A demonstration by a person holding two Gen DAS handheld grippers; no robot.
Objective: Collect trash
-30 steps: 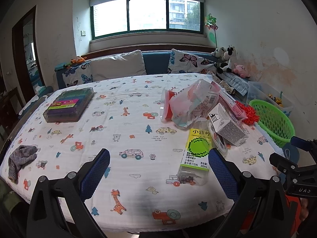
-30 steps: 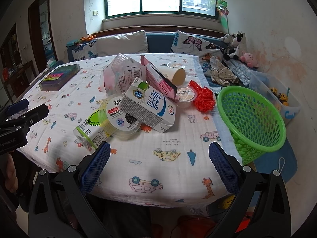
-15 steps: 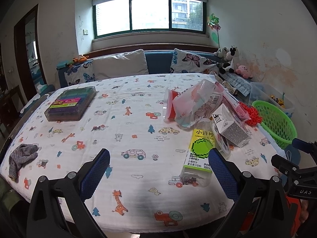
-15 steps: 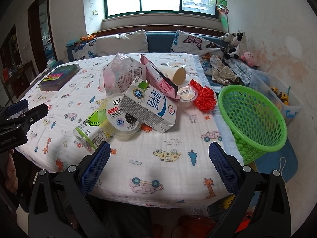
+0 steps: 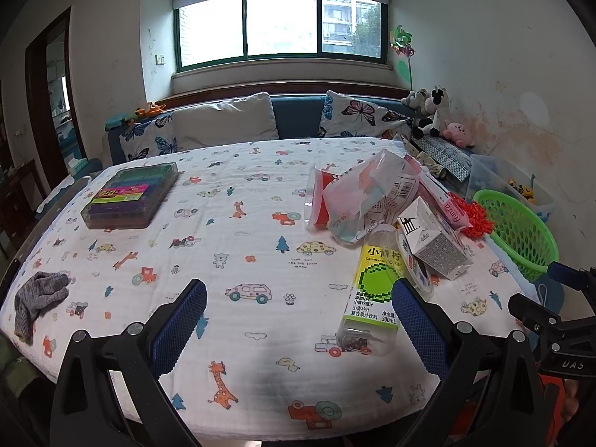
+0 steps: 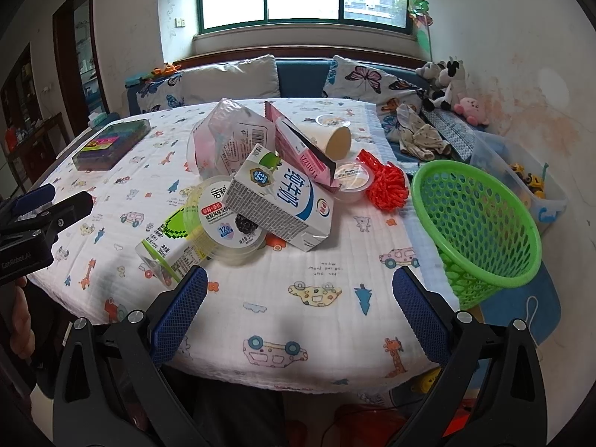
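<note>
A heap of trash lies on the table's right half: a white and blue milk carton [image 6: 283, 201], a round yogurt cup [image 6: 229, 221], a lime juice bottle [image 5: 374, 292] on its side, a crumpled plastic bag [image 6: 231, 138], a pink wrapper [image 6: 301, 152], a paper cup [image 6: 333, 138] and a red mesh ball [image 6: 387, 184]. A green basket [image 6: 480, 231] stands off the table's right edge. My left gripper [image 5: 298, 320] is open and empty, left of the bottle. My right gripper [image 6: 300, 305] is open and empty, in front of the heap.
A box of coloured items [image 5: 132, 195] sits at the table's far left. A grey glove [image 5: 35, 300] lies at the left edge. A sofa with cushions [image 5: 223, 123] stands behind the table. A clear bin of toys [image 6: 529, 182] is beside the basket.
Both grippers have drifted slightly back and up; the views shift a little. Nothing on the table has moved.
</note>
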